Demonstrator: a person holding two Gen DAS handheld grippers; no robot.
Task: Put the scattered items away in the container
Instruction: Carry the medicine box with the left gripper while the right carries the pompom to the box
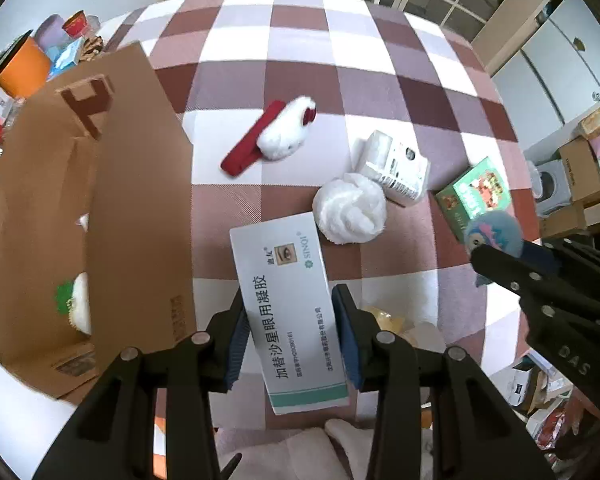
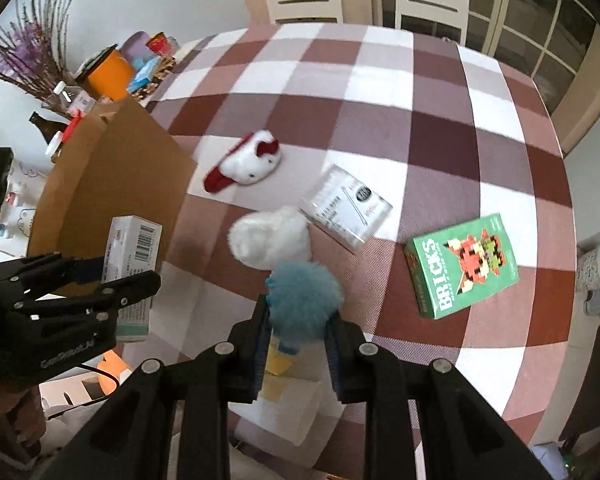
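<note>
Two items are being held off the checked tablecloth [image 2: 380, 92]. My left gripper [image 1: 290, 336] is pinching a long white medicine box [image 1: 288, 312] with a teal end band, just beside the open cardboard box [image 1: 100, 200]. My right gripper [image 2: 298, 340] is squeezing a fluffy blue pompom [image 2: 304, 300] above the table.

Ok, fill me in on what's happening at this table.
A person is tidying with a gripper in each hand. The left gripper holds a white medicine box beside the open cardboard box. The right gripper holds a blue fluffy toy. On the checked tablecloth lie a white pompom, a red-and-white plush, a cotton swab box and a green bricks box.
</note>
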